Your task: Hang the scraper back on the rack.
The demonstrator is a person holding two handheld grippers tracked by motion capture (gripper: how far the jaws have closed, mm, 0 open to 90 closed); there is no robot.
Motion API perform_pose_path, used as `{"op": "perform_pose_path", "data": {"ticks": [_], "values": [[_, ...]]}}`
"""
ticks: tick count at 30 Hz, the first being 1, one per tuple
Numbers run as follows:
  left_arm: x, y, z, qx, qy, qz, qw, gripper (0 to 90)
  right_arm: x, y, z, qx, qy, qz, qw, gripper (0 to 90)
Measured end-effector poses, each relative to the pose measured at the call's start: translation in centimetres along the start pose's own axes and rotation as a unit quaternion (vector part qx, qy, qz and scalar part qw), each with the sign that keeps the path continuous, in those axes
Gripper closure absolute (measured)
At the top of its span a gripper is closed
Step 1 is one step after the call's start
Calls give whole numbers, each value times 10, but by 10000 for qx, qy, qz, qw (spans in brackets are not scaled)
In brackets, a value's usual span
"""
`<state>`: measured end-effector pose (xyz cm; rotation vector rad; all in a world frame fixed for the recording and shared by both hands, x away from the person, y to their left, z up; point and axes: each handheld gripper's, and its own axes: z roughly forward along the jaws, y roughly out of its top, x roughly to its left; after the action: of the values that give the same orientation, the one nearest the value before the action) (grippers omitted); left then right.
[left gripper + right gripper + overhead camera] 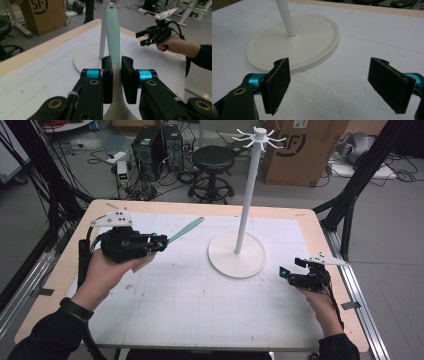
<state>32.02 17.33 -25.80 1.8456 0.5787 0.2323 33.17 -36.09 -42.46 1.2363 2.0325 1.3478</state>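
Observation:
My left gripper (162,241) is shut on a utensil with a mint-green handle (186,229), held above the left part of the white mat. The handle points toward a white stand (236,254) made of a round base, a tall pole and a ring of hooks (259,137) on top. In the left gripper view the jaws (117,60) pinch the utensil (113,32) where the green handle meets its cream end, with the pole just behind. My right gripper (287,272) stays low at the right, open and empty (329,75), facing the stand's base (294,45).
The mat (200,300) lies on a wooden table (65,265). Beyond the far edge are a black stool (213,159), computer towers (157,145) and a cardboard box (300,150). Black frame struts (350,205) rise at the right side.

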Motion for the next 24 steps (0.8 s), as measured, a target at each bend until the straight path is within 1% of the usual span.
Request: {"op": "perform_pose_path", "data": {"ticks": [3, 7, 12, 18, 22, 24], "values": [[-2, 21, -2, -117, -123, 89, 9998, 805, 0, 0, 1, 35, 15, 7, 10000, 174], [-3, 48, -2, -246, -188, 203, 9993, 805, 0, 0, 2, 37, 27, 1, 10000, 174], [-4, 77, 0, -393, -299, 239, 9985, 805, -1, 0, 1, 28, 26, 11, 10000, 174], [-7, 104, 6, -385, -362, 376, 9979, 805, -1, 1, 1, 6, 31, -2, 10000, 174], [-7, 118, 9, -410, -431, 375, 9975, 806, -1, 1, 0, 9, 27, 15, 10000, 174], [-7, 124, 9, -417, -431, 411, 9974, 806, -1, 1, 0, 8, 28, 16, 10000, 174]]}}
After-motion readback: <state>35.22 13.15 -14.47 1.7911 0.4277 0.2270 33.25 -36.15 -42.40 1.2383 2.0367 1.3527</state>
